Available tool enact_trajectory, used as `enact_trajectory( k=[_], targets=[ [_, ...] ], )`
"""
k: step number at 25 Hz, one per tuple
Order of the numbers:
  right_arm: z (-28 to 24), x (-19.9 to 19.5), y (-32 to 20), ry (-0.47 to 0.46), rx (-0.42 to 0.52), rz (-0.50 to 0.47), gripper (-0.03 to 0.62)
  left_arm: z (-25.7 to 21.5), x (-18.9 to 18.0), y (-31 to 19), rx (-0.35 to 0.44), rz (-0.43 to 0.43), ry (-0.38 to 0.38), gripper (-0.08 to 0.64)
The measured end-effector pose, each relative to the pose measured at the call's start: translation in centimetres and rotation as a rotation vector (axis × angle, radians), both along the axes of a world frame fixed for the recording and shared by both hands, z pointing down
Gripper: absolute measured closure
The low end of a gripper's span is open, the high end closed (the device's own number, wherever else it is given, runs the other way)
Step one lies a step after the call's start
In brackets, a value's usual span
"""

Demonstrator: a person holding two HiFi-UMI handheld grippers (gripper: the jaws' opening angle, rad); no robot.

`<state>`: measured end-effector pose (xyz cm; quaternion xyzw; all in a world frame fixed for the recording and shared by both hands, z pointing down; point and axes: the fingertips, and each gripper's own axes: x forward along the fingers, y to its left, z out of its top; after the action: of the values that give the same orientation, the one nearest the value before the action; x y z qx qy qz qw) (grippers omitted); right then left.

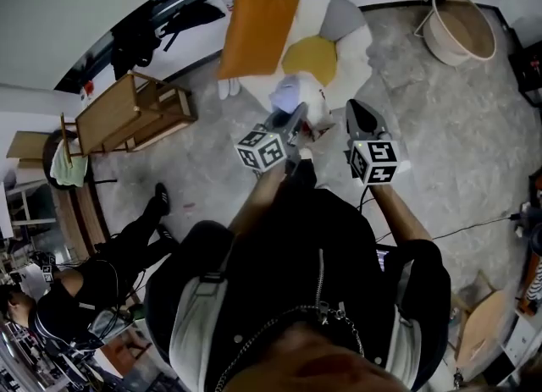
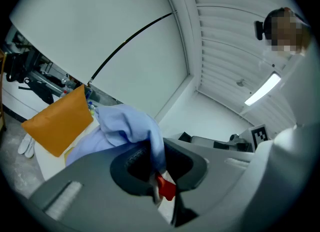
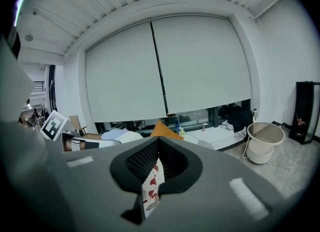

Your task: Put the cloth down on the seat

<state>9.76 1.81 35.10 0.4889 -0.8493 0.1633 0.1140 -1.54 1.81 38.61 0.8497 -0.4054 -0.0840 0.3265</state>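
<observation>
A pale blue and white cloth [image 1: 298, 94] with red print hangs bunched over the seat [image 1: 349, 26], a low white and grey floor chair. My left gripper [image 1: 296, 118] is shut on one part of it; in the left gripper view blue folds [image 2: 125, 126] bulge out of the closed jaws of that gripper [image 2: 152, 165]. My right gripper [image 1: 356, 111] is a little to the right at the same height. It is shut on a white, red-printed edge [image 3: 151, 188] that sticks down between the pads of the right gripper [image 3: 157, 162].
An orange cushion [image 1: 258, 28] leans on the seat's back, and a yellow cushion [image 1: 309, 58] lies on it. A round basket [image 1: 461, 26] stands at the far right. A wooden frame [image 1: 127, 115] lies at the left. A person in black [image 1: 85, 289] sits at the lower left.
</observation>
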Motion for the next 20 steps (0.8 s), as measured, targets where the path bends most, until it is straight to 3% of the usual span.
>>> enact_trajectory(
  k=[10,20],
  targets=[
    [-1.3,-2.4,-6.9,0.030,0.018,0.022,0.598,-0.9,-1.6,-7.3,0.026,0.073,0.003,0.508],
    [-0.2,-2.2,-12.3,0.016,-0.019,0.007,0.598,0.4,-1.7,-12.3,-0.025,0.066,-0.025,0.509]
  ],
)
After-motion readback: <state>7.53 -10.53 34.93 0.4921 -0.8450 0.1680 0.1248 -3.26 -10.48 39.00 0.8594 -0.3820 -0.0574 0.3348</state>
